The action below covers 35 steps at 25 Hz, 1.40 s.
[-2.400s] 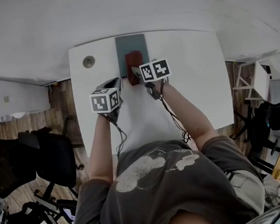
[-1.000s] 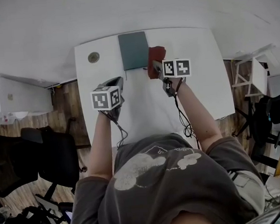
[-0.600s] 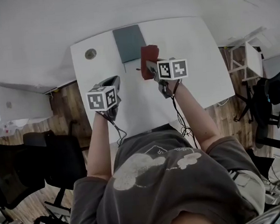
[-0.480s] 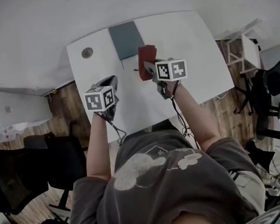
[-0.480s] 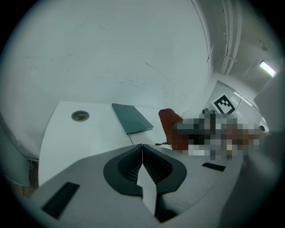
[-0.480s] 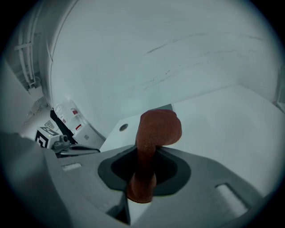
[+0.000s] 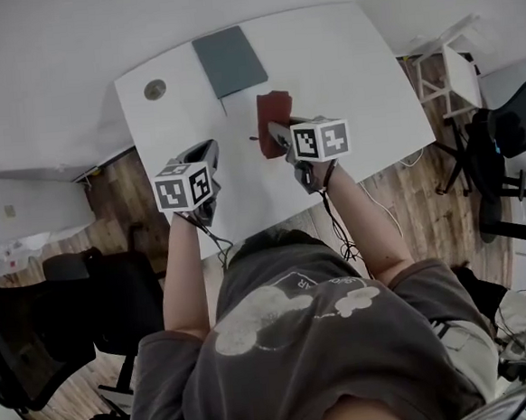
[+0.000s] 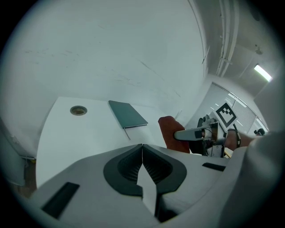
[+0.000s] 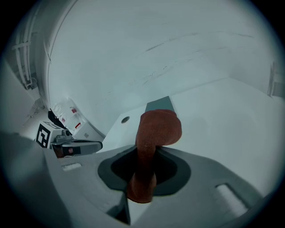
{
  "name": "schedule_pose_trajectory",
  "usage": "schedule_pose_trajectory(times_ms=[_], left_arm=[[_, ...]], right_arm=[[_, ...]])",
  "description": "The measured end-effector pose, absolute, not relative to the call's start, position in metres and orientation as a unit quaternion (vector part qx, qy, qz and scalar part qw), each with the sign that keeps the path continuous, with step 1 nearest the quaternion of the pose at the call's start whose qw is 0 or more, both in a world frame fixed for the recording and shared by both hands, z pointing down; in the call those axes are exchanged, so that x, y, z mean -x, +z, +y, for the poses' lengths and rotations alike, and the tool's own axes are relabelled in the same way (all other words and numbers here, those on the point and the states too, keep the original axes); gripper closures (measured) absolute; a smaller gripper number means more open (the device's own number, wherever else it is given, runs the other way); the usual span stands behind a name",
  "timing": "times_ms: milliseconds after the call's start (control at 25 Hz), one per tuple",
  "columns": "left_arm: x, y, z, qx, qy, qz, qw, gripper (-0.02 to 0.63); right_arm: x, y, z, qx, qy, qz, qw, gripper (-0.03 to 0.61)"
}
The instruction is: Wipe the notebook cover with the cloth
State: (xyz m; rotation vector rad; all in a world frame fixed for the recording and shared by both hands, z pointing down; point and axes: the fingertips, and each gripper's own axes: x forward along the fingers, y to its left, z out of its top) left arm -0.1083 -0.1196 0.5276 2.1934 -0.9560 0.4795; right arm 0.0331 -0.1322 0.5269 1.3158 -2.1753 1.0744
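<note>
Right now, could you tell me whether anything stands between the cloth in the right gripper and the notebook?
Nothing visible does. The cloth, clamped in the right gripper, sits off the notebook, toward its near right corner, with only bare white desk showing between them.

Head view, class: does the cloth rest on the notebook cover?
No, the cloth is clamped in the right gripper, clear of the notebook.
</note>
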Motion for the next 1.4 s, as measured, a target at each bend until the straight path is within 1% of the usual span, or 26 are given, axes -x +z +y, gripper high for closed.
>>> schedule_pose_trajectory(times_ms=[240, 480, 1040, 1400], left_arm=[[0.106, 0.524, -0.115, -0.845, 0.176, -0.373, 0.341, 0.62], [0.092, 0.51, -0.078, -0.848, 0.172, -0.372, 0.335, 0.62], [0.081, 0.465, 0.018, -0.858, 0.159, -0.386, 0.298, 0.62], [0.073, 0.443, 0.089, -0.855, 0.143, -0.413, 0.279, 0.62]], right_arm=[[-0.031, 0.527, -0.13, -0.464, 0.38, -0.779, 0.18, 0.499], [-0.038, 0.507, -0.093, -0.462, 0.39, -0.785, 0.137, 0.499], [-0.035, 0.471, 0.007, -0.445, 0.357, -0.812, 0.124, 0.5], [-0.053, 0.456, 0.07, -0.431, 0.347, -0.824, 0.12, 0.5]])
